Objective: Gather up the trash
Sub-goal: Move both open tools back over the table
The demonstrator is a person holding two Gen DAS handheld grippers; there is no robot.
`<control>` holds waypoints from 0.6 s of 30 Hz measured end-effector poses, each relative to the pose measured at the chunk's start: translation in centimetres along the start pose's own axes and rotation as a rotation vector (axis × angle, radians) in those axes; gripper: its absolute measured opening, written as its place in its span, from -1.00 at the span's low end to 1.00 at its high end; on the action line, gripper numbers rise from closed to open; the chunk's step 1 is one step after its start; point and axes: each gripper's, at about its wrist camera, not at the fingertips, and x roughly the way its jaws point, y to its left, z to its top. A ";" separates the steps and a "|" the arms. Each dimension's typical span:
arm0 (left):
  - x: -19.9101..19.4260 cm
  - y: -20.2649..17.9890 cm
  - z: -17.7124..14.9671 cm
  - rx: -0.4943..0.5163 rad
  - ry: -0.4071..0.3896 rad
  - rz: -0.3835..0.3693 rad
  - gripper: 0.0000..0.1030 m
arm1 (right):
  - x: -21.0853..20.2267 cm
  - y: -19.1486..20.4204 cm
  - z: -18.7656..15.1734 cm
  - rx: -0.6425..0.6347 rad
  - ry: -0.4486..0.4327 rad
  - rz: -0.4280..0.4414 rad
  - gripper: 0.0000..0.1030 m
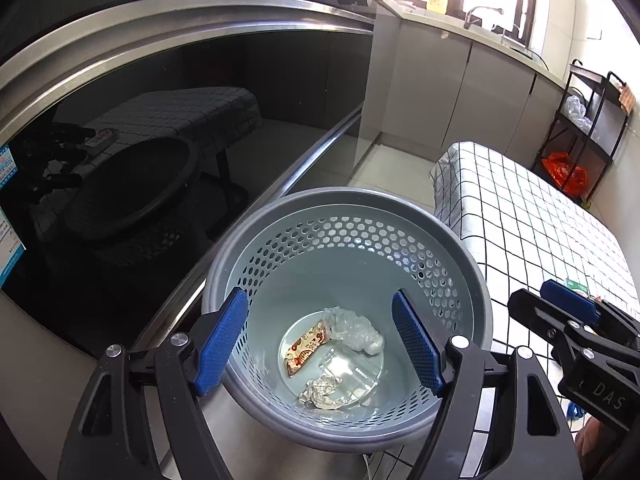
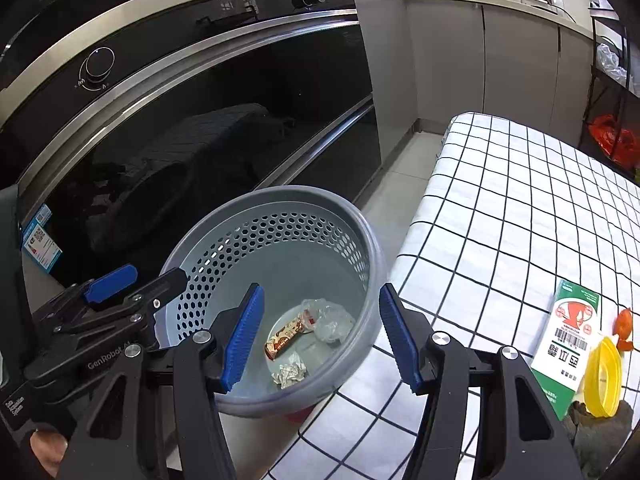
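Observation:
A grey perforated waste basket point(image 1: 460, 264) point(image 2: 200, 236) stands on the floor beside the checked table. Inside lie a snack wrapper point(image 1: 306, 346) point(image 2: 285, 338), a crumpled clear plastic film point(image 1: 356, 330) point(image 2: 330, 320) and a crumpled paper ball point(image 1: 320, 392) point(image 2: 290, 374). My left gripper point(image 1: 320, 340) is open and empty above the basket; it also shows in the right wrist view point(image 2: 136, 280). My right gripper point(image 2: 320, 336) is open and empty over the basket's right rim; it shows at the right of the left wrist view point(image 1: 560, 300). On the table lie a green-and-white carton point(image 2: 568, 332), a yellow ring lid point(image 2: 602, 376) and an orange scrap point(image 2: 624, 326).
A black glass oven front point(image 1: 180, 140) point(image 2: 200, 120) with steel trim rises behind the basket. The table with the checked cloth point(image 1: 540, 220) point(image 2: 520, 200) is to the right. Grey cabinets point(image 1: 440, 80) and a black shelf cart point(image 1: 580, 120) with an orange bag stand at the back.

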 end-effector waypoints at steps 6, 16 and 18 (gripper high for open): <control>-1.0 -0.7 -0.4 0.016 -0.017 -0.002 0.44 | -2.1 -0.7 -1.1 0.016 -0.016 -0.022 0.12; -3.1 -2.7 -1.6 0.022 -0.027 -0.052 0.45 | -7.8 -4.2 -3.7 0.076 -0.067 -0.090 0.12; -3.5 -3.5 -2.1 0.024 -0.026 -0.069 0.45 | -9.1 -5.3 -4.4 0.092 -0.078 -0.109 0.13</control>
